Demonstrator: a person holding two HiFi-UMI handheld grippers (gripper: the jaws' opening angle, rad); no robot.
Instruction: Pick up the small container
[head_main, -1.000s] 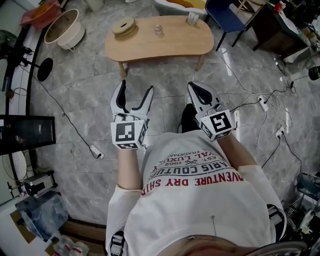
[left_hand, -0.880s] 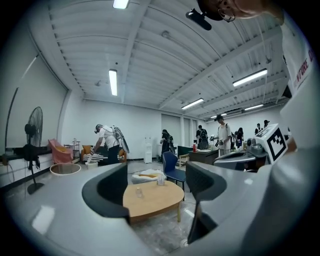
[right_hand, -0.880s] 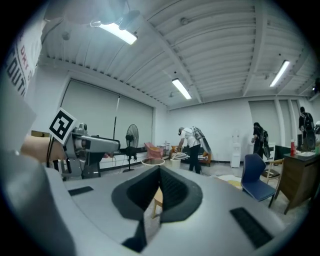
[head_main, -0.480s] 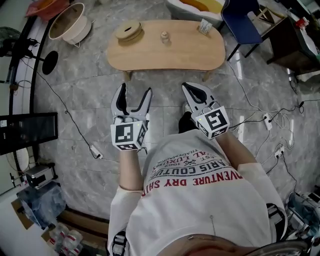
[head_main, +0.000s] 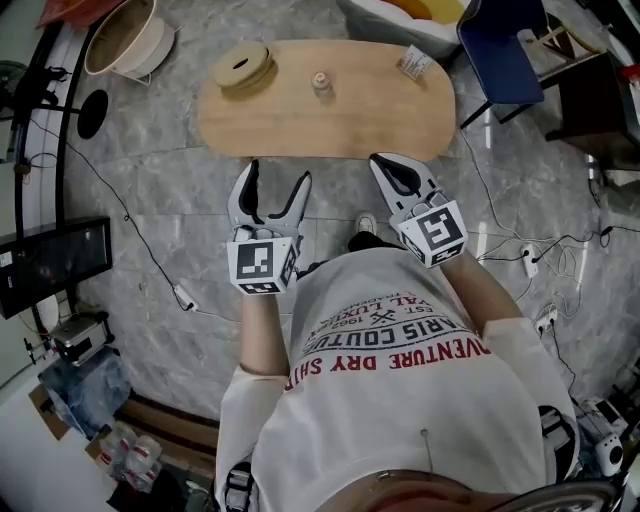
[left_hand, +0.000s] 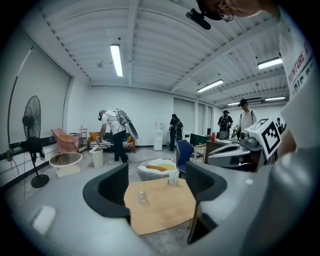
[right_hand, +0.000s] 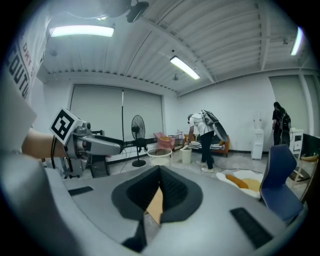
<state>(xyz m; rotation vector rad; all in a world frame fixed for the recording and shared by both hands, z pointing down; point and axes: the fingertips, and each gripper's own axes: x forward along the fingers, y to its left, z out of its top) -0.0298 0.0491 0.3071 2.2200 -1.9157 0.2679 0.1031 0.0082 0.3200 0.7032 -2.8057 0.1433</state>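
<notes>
A: How do the grippers stand?
B: The left gripper (head_main: 277, 176) has its jaws spread wide with nothing between them. The right gripper (head_main: 388, 166) has its jaws closed together, empty.
A: And the small container?
B: The small container (head_main: 321, 82) stands upright on the wooden table (head_main: 390, 115), towards its far edge, well ahead of both grippers, between a round wooden box (head_main: 243, 65) and a card (head_main: 415, 63).

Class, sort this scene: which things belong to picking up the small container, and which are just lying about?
Job: small clear container; oval wooden table it stands on; left gripper, fingers apart.
Lying about: round wooden disc; small printed card; blue chair; round cream basket.
</notes>
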